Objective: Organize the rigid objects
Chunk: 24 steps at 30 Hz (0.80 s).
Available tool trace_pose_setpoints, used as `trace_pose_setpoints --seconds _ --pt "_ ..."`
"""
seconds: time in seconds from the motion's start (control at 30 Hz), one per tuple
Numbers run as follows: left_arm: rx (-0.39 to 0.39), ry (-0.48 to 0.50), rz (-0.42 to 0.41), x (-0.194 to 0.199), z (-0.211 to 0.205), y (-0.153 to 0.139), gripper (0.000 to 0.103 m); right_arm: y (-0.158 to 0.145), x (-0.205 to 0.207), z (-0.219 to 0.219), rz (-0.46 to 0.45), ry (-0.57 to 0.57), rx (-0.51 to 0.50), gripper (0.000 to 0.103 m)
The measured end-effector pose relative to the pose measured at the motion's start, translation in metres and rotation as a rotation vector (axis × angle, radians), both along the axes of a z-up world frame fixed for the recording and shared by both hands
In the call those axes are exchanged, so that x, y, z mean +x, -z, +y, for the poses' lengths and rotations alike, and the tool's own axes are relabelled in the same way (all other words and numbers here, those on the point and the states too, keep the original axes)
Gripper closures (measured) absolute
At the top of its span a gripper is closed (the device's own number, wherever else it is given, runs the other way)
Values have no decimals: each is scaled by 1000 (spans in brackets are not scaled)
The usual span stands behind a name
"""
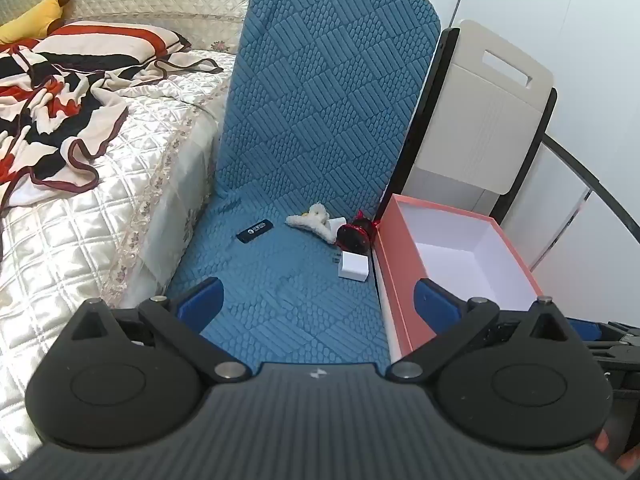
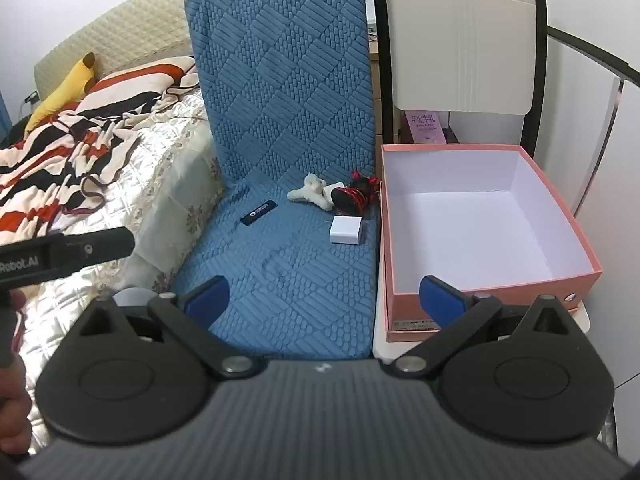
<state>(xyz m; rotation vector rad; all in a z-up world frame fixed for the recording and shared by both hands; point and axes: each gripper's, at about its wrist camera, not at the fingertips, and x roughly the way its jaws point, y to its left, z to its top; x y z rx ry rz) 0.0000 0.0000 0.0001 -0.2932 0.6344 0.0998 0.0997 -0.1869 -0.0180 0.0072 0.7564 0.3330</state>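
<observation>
Item one: we recorded a pink box point(image 2: 486, 216), lid off, white inside, nothing in it, standing on a pale chair just beside the right edge of the blue mat point(image 2: 280, 264).

Item two: a small white box point(image 2: 346, 230) lay on the mat, near the pink box's left wall.

Item three: a black-and-red round object point(image 2: 354, 197) sat behind the white box, close to the pink box's far left corner; we could not tell what it was.

Item four: a fluffy cream hair claw point(image 2: 314, 192) rested touching or just beside the black-and-red object, on the side away from the pink box.

Item five: a flat black bar point(image 2: 258, 212) with a small label lay farther left of the pink box, apart from the others.

Item six: our left gripper point(image 1: 318, 306) was held spread apart and empty, above the mat's near end, its right finger over the pink box's near corner.

Item seven: our right gripper point(image 2: 326, 300) was likewise spread apart and empty, its right finger before the pink box's front wall.

Item eight: a bed point(image 2: 132, 168) with a striped blanket point(image 2: 68, 148) lay left of the mat, well away from the pink box.
</observation>
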Motion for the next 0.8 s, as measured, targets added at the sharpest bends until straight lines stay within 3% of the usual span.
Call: trace_pose_setpoints --seconds 0.8 --pt "-3 6 1 -2 0 -1 0 4 -7 -2 46 14 11 0"
